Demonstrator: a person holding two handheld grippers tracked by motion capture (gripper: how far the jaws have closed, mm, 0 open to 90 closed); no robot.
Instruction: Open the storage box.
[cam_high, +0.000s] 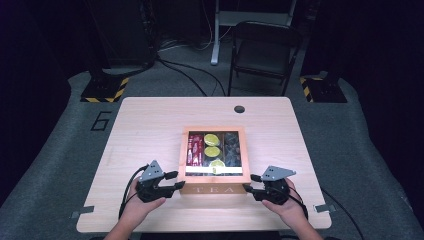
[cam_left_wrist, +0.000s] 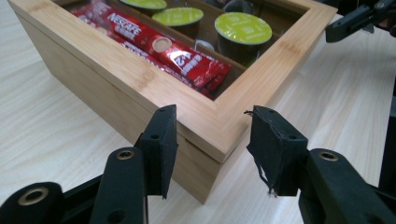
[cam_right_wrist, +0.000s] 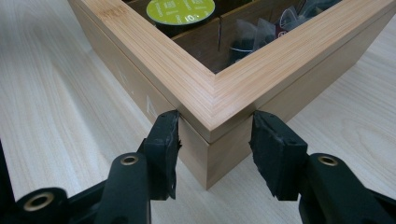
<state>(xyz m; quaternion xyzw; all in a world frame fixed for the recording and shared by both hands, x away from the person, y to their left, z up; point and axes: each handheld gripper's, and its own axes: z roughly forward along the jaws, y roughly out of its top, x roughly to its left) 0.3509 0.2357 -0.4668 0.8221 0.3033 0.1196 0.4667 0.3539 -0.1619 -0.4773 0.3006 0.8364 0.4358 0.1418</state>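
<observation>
Tea box (cam_high: 215, 155) of bamboo sits at the middle of the table (cam_high: 150, 125), its glazed lid down. Nearest, at the lower edge of the high view, the left gripper (cam_high: 172, 181) straddles the box's front-left corner and the right gripper (cam_high: 250, 183) its front-right corner; both sets of pads look pressed to the corner's sides, clenched on it. Inside lie red sachets (cam_left_wrist: 173, 51), green-topped capsules (cam_left_wrist: 243, 28) and tea bags (cam_right_wrist: 261, 32). Farther off, at upper centre, a folding chair (cam_high: 262, 50) stands beyond the table.
</observation>
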